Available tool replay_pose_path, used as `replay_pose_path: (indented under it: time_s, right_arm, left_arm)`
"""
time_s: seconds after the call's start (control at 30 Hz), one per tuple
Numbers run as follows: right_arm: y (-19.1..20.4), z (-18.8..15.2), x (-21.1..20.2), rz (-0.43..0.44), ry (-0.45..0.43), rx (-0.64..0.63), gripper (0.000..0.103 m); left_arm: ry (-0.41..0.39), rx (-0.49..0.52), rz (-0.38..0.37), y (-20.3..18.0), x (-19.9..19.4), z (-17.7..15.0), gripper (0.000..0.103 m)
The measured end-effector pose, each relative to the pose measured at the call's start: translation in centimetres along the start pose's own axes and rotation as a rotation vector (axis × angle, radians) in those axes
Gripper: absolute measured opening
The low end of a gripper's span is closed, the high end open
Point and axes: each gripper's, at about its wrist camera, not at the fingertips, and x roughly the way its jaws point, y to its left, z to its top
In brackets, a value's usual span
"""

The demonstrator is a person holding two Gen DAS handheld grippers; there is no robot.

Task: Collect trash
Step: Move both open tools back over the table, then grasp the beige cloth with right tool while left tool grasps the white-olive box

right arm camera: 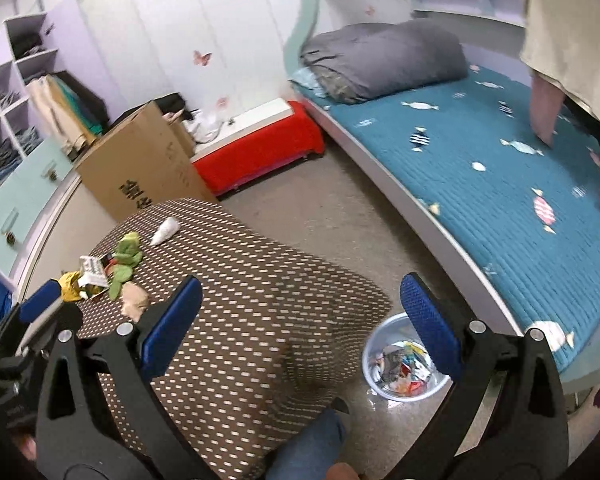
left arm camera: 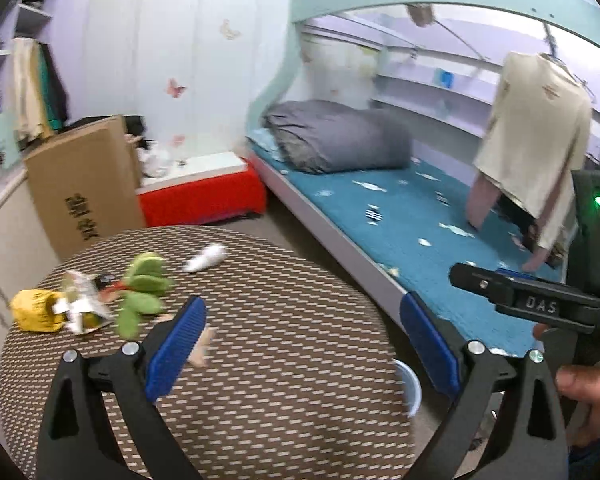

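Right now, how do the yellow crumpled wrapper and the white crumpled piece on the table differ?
The yellow wrapper is bulky and sits at the table's left edge, touching a pile of torn packaging. The white piece is slimmer, tapered, and lies alone farther back, beyond the green plush toy. Both rest on the patterned table, crumpled, and neither open claw holds them.

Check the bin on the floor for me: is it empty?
No, the right wrist view shows the pale blue bin on the floor holding a heap of colourful wrappers.
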Motion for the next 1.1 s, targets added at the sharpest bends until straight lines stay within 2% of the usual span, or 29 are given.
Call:
replay_pose_path:
  time_s: [0.37,0.67,0.77,0.93,1.0,1.03,1.07,1.1]
  right_arm:
    - [9.6,-1.2,4.0,0.099,0.068,-0.183,0.097]
    - [17.6,-3.7,11.1,0.174,0.197,-0.371,0.097]
    - [19.4,-4.2,12.9,0.202,0.216,-0.411,0.097]
    - [21.8,-4.7,15.4,0.185,0.23,-0.47,0.095]
    - [22.4,-4.7,16.0,0.174,0.227,-0.485,0.075]
    - [22.5,-4.8,16.2,0.163,0.231,-0.492,0.048]
    - [22.7,-4.8,16.5,0.166,0.239,-0.496,0.032]
    - [22.9,-4.9,16.6,0.172,0.235,-0.496,0.032]
  left_arm:
    - [-0.01,-0.143,0.2,9.9,-2.5,-2.4,0.095]
    - [0.012,-0.221,0.353,16.0,-1.9,-4.7,0.096]
    - [0.023,-0.248,0.371,17.7,-1.3,-4.9,0.096]
    - [0.032,-0.251,0.406,19.4,0.5,-4.3,0.096]
    - [0.03,-0.252,0.416,19.9,1.3,-3.9,0.096]
    - [0.032,-0.257,0.422,20.3,2.0,-3.6,0.096]
    - [0.036,-0.26,0.426,20.5,2.4,-3.4,0.096]
    - [0.041,-0.264,0.429,20.6,2.9,-3.3,0.096]
